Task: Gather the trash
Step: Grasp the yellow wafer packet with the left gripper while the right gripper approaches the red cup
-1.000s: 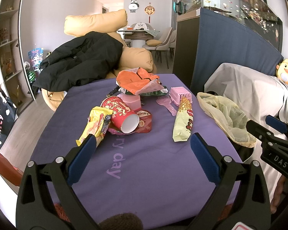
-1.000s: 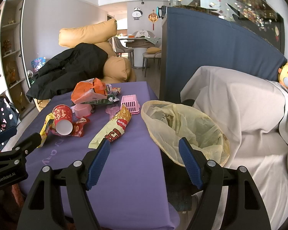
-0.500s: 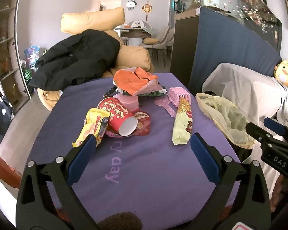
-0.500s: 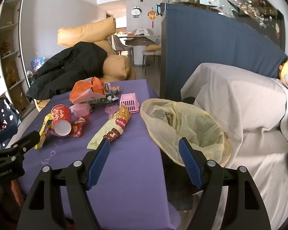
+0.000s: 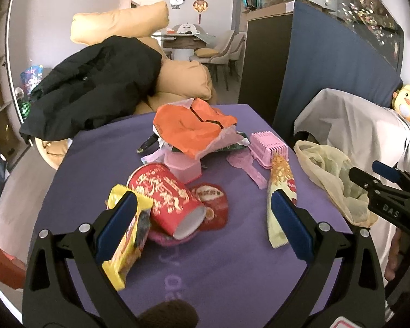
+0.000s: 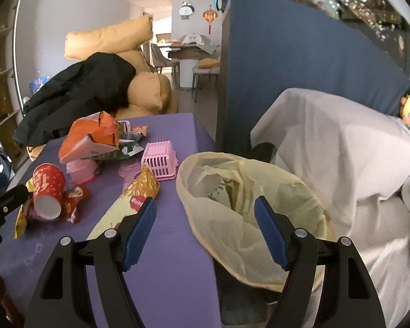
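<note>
Left tongs (image 5: 203, 213) spread wide, empty, low over purple tabletop (image 5: 218, 268). Red paper cup (image 5: 165, 196) on its side between the blue pads, mouth toward camera; yellow snack wrapper (image 5: 125, 243) touching its left, red foil wrapper (image 5: 213, 205) under its right. Long pale wrapper (image 5: 280, 191) just by right pad. Orange bag (image 5: 191, 128) and pink basket (image 5: 269, 149) farther back. Right tongs (image 6: 205, 231) also wide open, empty, above rim of yellow trash bag (image 6: 248, 199) hanging off tabletop edge.
</note>
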